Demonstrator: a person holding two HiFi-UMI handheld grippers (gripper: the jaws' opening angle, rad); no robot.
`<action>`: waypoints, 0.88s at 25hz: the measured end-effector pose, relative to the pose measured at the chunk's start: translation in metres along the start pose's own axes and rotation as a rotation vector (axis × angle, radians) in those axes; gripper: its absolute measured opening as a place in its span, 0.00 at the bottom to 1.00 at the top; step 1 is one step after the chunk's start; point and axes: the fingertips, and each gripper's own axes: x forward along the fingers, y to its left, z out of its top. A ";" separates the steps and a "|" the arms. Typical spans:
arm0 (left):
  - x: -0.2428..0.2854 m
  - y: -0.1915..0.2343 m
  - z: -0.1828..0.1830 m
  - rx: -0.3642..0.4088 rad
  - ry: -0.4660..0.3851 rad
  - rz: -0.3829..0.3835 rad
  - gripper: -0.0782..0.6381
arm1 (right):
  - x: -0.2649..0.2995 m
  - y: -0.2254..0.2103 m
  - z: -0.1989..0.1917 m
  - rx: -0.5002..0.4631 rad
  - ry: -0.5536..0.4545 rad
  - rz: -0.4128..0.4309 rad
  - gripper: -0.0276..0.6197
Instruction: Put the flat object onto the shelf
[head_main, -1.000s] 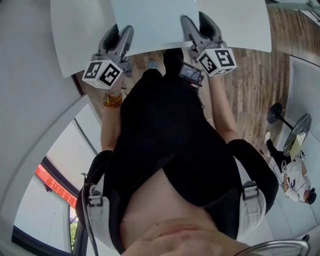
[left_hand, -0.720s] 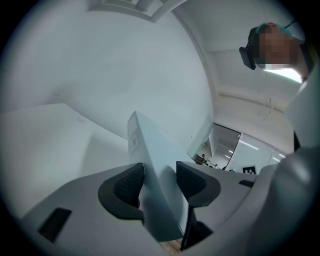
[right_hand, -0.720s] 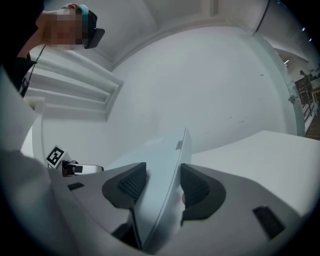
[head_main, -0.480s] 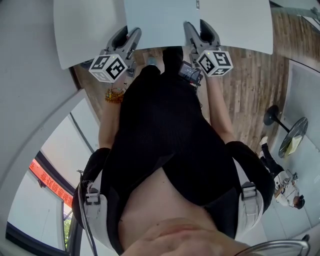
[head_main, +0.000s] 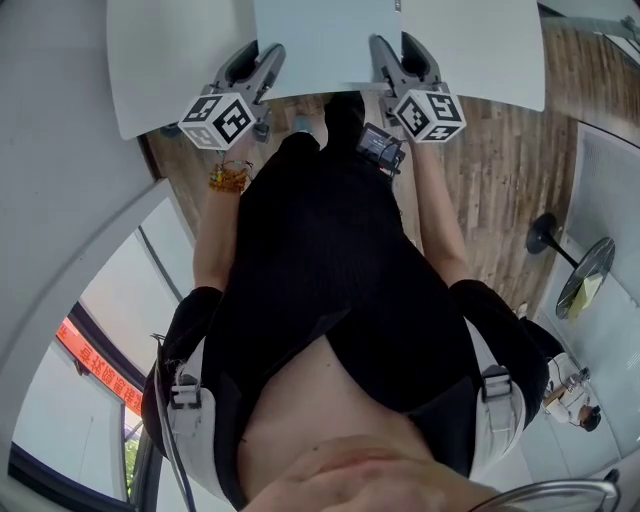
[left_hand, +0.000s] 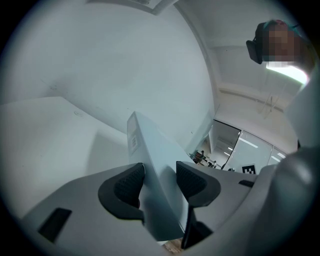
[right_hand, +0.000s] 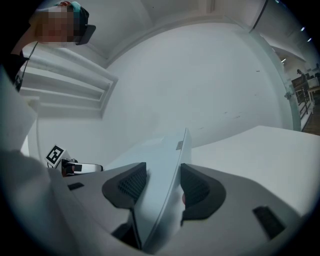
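Note:
The flat object (head_main: 320, 40) is a thin white panel, held level over the white shelf surface (head_main: 160, 70) at the top of the head view. My left gripper (head_main: 262, 58) is shut on its near edge at the left. My right gripper (head_main: 395, 52) is shut on the same edge at the right. In the left gripper view the panel (left_hand: 150, 145) runs edge-on between the dark pads (left_hand: 129, 186), with the left gripper (left_hand: 159, 172) clamped on it. The right gripper view shows the panel (right_hand: 165, 160) the same way inside the right gripper (right_hand: 162, 182).
Below the shelf lies a wooden floor (head_main: 500, 170). The person's black-clad body (head_main: 330, 280) fills the middle of the head view. A small round table on a dark base (head_main: 560, 250) stands at the right. A curved white wall (head_main: 60, 200) rises at the left.
Both grippers have sunk a little with the panel, closer to the white surface, and the left one has drifted right in the head view. Both grips are unchanged.

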 end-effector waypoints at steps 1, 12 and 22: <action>0.003 0.002 0.001 0.005 0.000 0.001 0.41 | 0.003 -0.002 0.000 0.000 -0.001 -0.001 0.37; 0.054 0.041 -0.006 -0.038 0.066 0.043 0.41 | 0.053 -0.042 -0.016 0.030 0.064 -0.016 0.37; 0.071 0.069 -0.030 -0.114 0.139 0.067 0.41 | 0.075 -0.061 -0.052 0.067 0.173 -0.034 0.37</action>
